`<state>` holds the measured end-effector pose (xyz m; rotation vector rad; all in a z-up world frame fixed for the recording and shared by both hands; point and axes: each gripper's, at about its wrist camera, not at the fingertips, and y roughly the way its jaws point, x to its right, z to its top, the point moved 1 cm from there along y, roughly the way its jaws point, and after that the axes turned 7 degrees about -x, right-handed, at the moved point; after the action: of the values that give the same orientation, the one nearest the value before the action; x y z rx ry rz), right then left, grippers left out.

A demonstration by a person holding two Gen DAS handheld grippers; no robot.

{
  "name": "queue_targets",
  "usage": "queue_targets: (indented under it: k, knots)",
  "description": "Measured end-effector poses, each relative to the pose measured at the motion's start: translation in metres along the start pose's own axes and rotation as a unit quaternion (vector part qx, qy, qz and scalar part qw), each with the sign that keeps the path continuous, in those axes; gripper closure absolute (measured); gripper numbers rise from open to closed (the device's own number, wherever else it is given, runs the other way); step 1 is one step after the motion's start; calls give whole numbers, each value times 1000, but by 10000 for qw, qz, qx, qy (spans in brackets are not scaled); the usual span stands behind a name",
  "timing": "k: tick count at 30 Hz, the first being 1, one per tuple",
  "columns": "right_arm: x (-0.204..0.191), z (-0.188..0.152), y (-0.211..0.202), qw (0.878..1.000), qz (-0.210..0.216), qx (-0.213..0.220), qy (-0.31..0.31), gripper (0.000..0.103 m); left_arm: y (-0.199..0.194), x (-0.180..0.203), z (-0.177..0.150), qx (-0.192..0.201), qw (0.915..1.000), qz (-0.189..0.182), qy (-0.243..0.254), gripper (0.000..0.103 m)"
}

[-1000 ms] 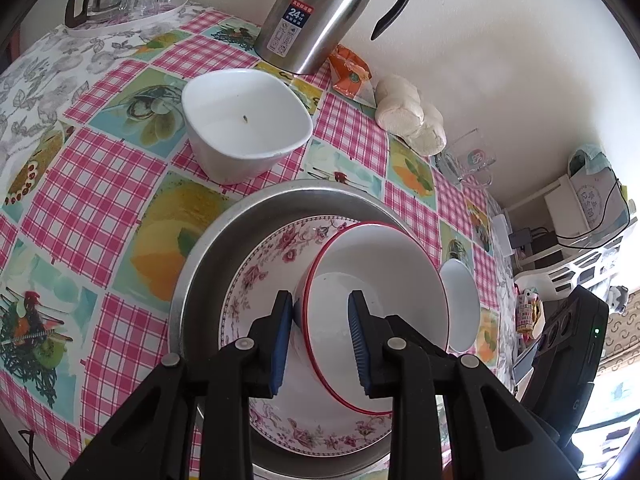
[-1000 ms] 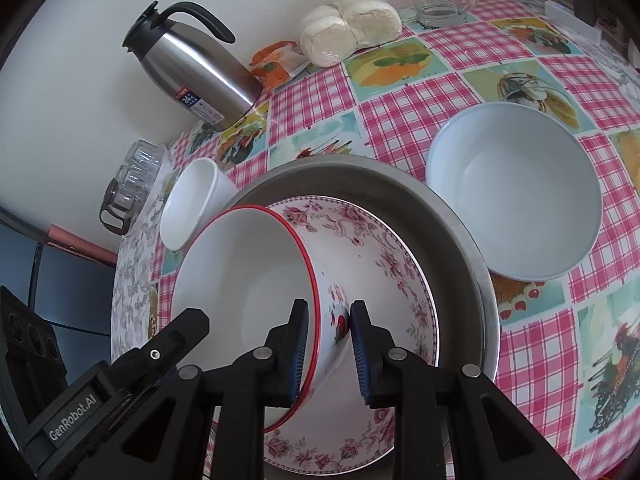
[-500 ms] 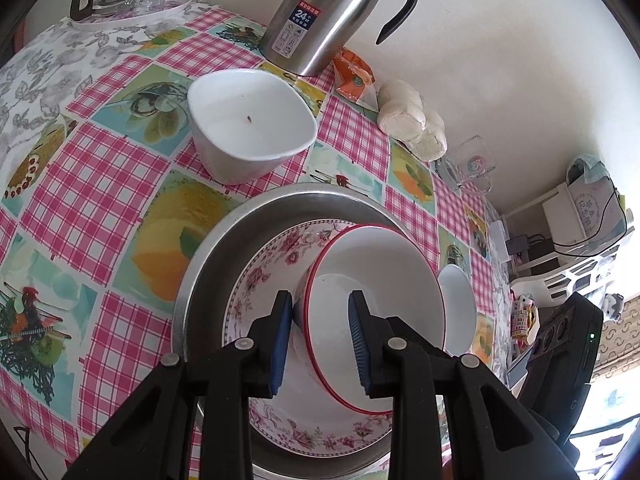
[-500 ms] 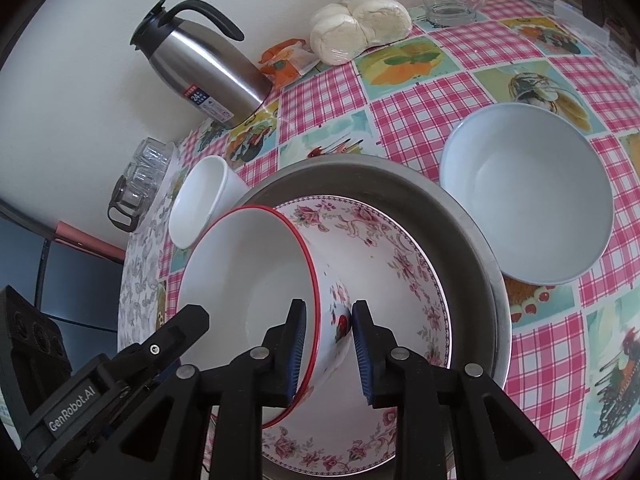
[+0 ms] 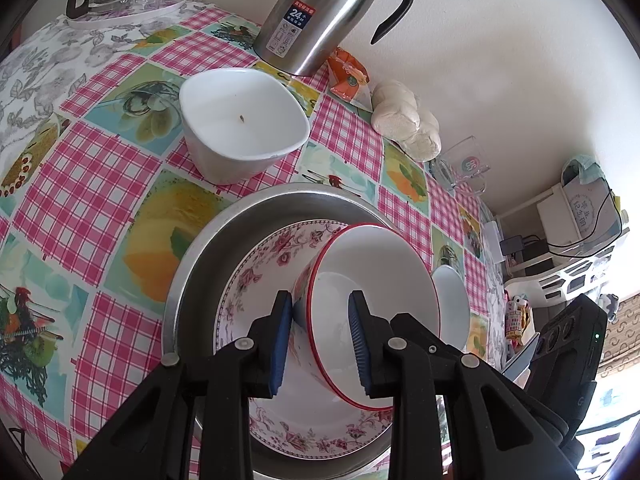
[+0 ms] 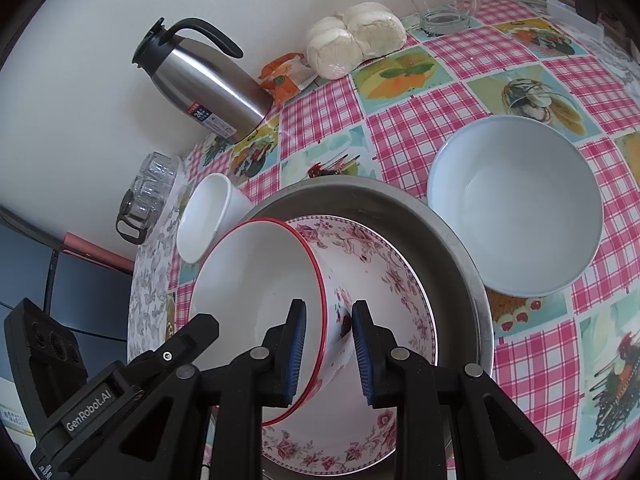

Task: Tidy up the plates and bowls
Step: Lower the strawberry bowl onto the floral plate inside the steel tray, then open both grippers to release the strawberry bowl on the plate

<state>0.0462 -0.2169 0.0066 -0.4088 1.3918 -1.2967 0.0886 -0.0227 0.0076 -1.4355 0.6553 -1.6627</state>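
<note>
Over the last second almost nothing has shifted: the red-rimmed bowl [image 5: 376, 300] is as tilted as it was, leaning over the floral plate [image 5: 260, 276] that lies in the steel basin [image 5: 200, 248], and both grippers have kept their hold without travelling. That suggests a pause mid-placement, with the bowl probably being settled into the stack rather than carried off. The left gripper [image 5: 318, 340] is nearly closed, its blue pads clamped on the bowl's wall near the rim, one pad outside and one inside. The right gripper [image 6: 329, 350] pinches the opposite side of the same bowl [image 6: 256, 280] the same way, narrowly open around the wall. Two dishes wait loose on the checked worktop [image 6: 420, 136]: a pale round bowl [image 6: 516, 204] just beside the basin, and a white squarish bowl [image 5: 244, 120] nearer the steel thermos [image 5: 320, 12].
</note>
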Motion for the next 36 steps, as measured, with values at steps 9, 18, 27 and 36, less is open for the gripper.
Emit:
queue_targets:
  k: [9,18,27,36]
  knots:
    - [0,0,-2,9999,-92,27,-64,76,0,-3,1,-46,9999,-68,-76,74]
    - [-12,3,-30,9979,-354,415,-356,76,-25,5,2,355,9991,168,178,72]
    - [-31,1,-55,9904,-742,894,-749,60,-37,2,6,574,9957,695,205,58]
    - [-42,-5,-39,9834,-1181,821,-1103,23,-43,-30,12,621,9868,1440,-400,35]
